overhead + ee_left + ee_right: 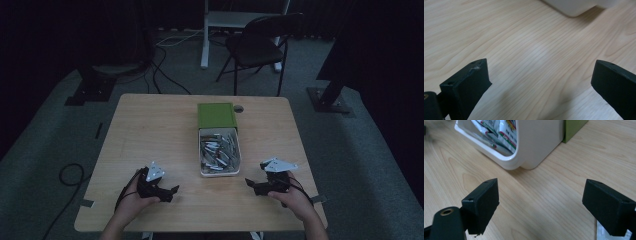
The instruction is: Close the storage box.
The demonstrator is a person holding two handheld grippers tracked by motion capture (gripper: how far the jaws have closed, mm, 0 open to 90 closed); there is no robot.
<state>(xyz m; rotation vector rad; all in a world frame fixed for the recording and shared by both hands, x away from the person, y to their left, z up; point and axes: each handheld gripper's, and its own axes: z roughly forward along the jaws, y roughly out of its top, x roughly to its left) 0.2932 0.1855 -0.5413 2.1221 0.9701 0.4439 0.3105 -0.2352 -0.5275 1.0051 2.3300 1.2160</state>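
The white tub (219, 172) sits just past the middle of the counter (150, 125), long axis running from the near edge toward the far edge, and it is packed with small foil sachets (218, 150) lying every which way. Butted against its far end is a green box (216, 115), matte and square-cornered, reaching toward the counter's far edge.

Here is the relation that matters: the tub lies between the two hands, forward and inward of each. The right hand-held gripper (254, 185) is the nearer one, parked just off the tub's near right corner, jaws spread wide and empty. In the right gripper view that rounded, glossy plastic corner (524, 157) looms close ahead and to the left, printed sachets (496, 132) showing over the rim, a sliver of the green box (574, 128) behind it.

The left hand-held gripper (167, 192) stands farther off toward the near left, also wide open with nothing between the jaws. In the left gripper view there is pale wood grain under the jaws and the tub's smooth white corner (571, 7) up at the top.

Judging by this, a sachet pick would fall to the right hand: up, over the rim, down into slippery, loosely heaped packets.
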